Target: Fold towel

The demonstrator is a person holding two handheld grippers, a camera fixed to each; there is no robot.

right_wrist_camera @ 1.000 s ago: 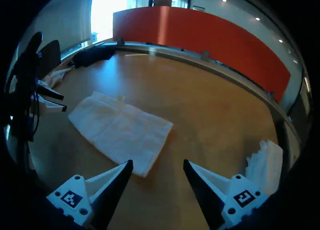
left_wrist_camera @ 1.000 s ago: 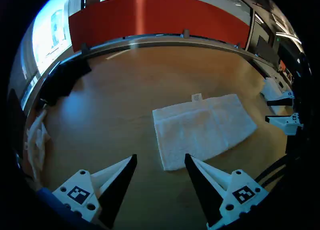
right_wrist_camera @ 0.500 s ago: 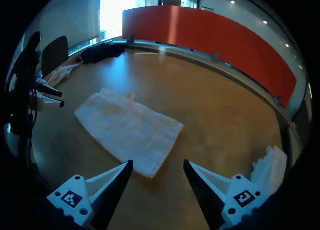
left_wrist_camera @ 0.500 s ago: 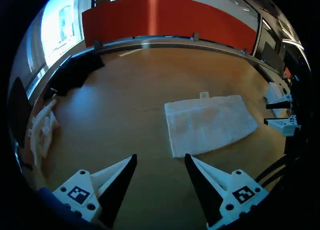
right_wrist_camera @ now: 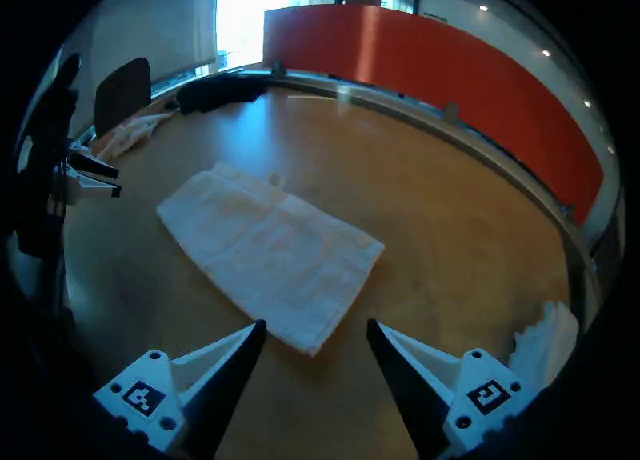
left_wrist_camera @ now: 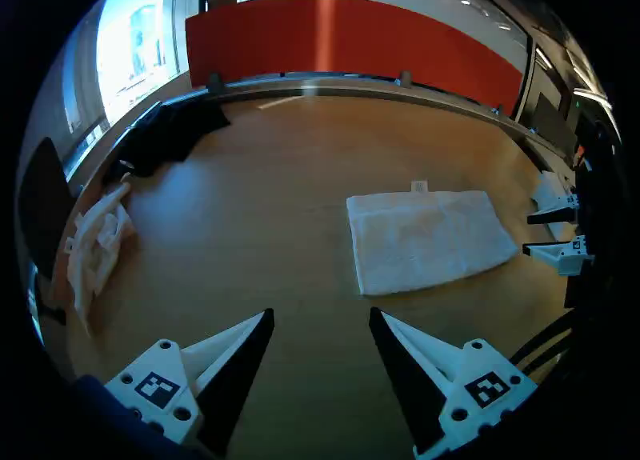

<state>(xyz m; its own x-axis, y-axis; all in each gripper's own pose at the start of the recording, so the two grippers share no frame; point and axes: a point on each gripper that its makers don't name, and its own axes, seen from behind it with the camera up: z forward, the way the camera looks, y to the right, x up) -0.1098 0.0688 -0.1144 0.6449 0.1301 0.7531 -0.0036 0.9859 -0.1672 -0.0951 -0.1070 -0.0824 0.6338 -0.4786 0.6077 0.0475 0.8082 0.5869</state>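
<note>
A white towel [left_wrist_camera: 428, 240] lies folded flat on the wooden table, a small tag at its far edge. In the left gripper view it sits ahead and to the right of my left gripper [left_wrist_camera: 320, 320], which is open and empty above bare wood. The right gripper [left_wrist_camera: 554, 234] shows small at the right edge, just beyond the towel's right end. In the right gripper view the towel [right_wrist_camera: 268, 252] stretches from the left to just ahead of my right gripper [right_wrist_camera: 316, 328], which is open and empty. The left gripper [right_wrist_camera: 92, 174] shows at the far left of that view.
A dark cloth [left_wrist_camera: 164, 136] lies at the table's far left corner. A crumpled white cloth [left_wrist_camera: 92, 248] sits at the left edge. Another white towel [right_wrist_camera: 548, 348] lies at the right edge. A red partition [left_wrist_camera: 352, 40] stands behind the table's metal rim.
In the left gripper view the towel has slid right and away as that gripper drew back left. In the right gripper view the towel has shifted right, closer to the fingertips.
</note>
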